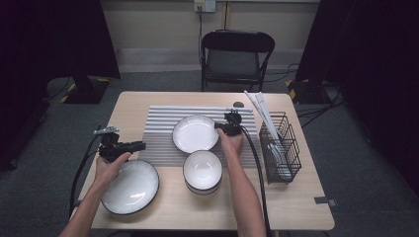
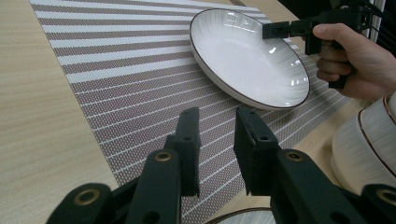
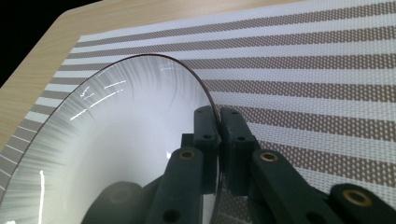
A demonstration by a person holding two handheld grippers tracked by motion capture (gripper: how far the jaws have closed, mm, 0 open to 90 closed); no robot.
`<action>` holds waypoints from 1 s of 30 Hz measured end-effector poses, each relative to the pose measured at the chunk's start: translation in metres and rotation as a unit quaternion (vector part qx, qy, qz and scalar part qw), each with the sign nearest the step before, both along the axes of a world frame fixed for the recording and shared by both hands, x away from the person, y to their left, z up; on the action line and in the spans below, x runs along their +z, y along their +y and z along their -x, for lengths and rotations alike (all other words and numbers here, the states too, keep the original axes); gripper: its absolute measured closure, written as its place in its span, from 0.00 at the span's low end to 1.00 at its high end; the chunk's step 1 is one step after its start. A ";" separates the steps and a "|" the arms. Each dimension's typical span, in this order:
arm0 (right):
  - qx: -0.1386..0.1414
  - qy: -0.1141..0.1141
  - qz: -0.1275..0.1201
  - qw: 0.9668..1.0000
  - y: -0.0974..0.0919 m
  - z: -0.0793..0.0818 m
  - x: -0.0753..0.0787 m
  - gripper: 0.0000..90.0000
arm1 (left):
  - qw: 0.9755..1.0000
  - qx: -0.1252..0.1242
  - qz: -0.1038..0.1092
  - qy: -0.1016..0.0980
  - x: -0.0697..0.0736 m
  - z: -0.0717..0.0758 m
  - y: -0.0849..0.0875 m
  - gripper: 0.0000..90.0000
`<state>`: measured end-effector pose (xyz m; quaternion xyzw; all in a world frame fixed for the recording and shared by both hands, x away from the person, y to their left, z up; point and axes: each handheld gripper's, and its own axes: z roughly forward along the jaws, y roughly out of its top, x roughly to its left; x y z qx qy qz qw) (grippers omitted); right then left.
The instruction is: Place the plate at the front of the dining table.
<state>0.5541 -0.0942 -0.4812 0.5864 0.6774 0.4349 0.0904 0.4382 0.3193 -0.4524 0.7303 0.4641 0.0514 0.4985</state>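
A white plate (image 1: 195, 133) with a dark rim lies on the striped placemat (image 1: 160, 121), tilted up at its right side. My right gripper (image 1: 221, 127) is shut on that plate's right rim (image 3: 211, 107), one jaw inside and one outside. The plate (image 2: 247, 56) and the right hand appear in the left gripper view too. My left gripper (image 1: 142, 145) hovers at the placemat's left edge, above a large plate (image 1: 131, 186); its jaws stand apart with nothing between the fingertips (image 2: 189, 126).
A stack of white bowls (image 1: 202, 170) stands in front of the placemat. A black wire rack (image 1: 282, 145) holding plates and white sticks stands at the table's right. A black folding chair (image 1: 236, 54) is behind the table.
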 end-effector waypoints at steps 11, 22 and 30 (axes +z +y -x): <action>0.010 -0.014 0.018 1.000 -0.001 0.005 0.001 0.88 | 1.000 0.003 -0.011 -0.007 0.003 0.007 0.004 0.75; 0.040 -0.025 0.023 0.999 -0.011 0.014 0.006 0.77 | 0.999 0.026 -0.025 -0.019 0.001 0.024 0.025 0.64; 0.069 -0.025 0.034 0.997 -0.015 0.021 0.005 0.67 | 0.998 0.045 -0.044 -0.017 0.001 0.034 0.036 0.54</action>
